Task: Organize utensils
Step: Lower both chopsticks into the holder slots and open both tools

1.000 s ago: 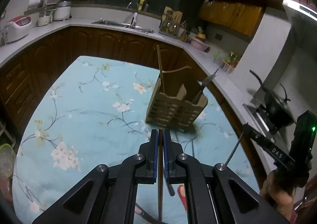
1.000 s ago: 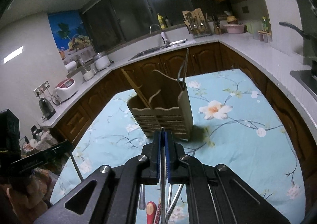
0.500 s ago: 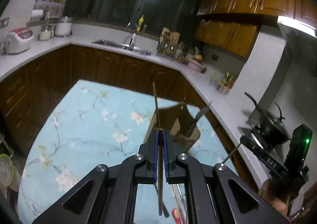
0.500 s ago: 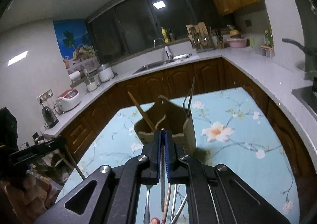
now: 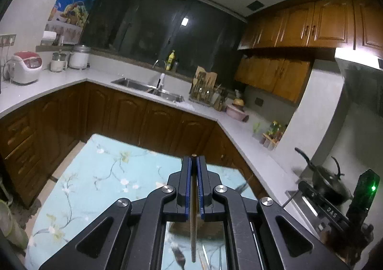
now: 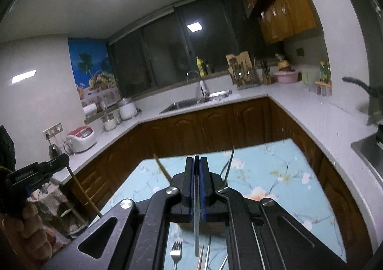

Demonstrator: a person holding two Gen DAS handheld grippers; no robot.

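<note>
Moved: I have raised both hand-held grippers; the wooden caddy has dropped almost wholly behind my fingers.
Left hand-held gripper (image 5: 194, 162): clamped narrow on a wooden chopstick (image 5: 193, 222), held upright, tip poking just above the pads.
Right hand-held gripper (image 6: 196, 162): pinched on a thin metal utensil handle (image 6: 196, 227), upright too.
Right view only: a fork (image 6: 176, 254) on the floral tabletop (image 6: 275, 174) at 6 o'clock; a chopstick (image 6: 162, 170) and a metal utensil (image 6: 229, 163) in the caddy at 11 and 1 o'clock.
Left view only: my other hand-held gripper at 4 o'clock.
</note>
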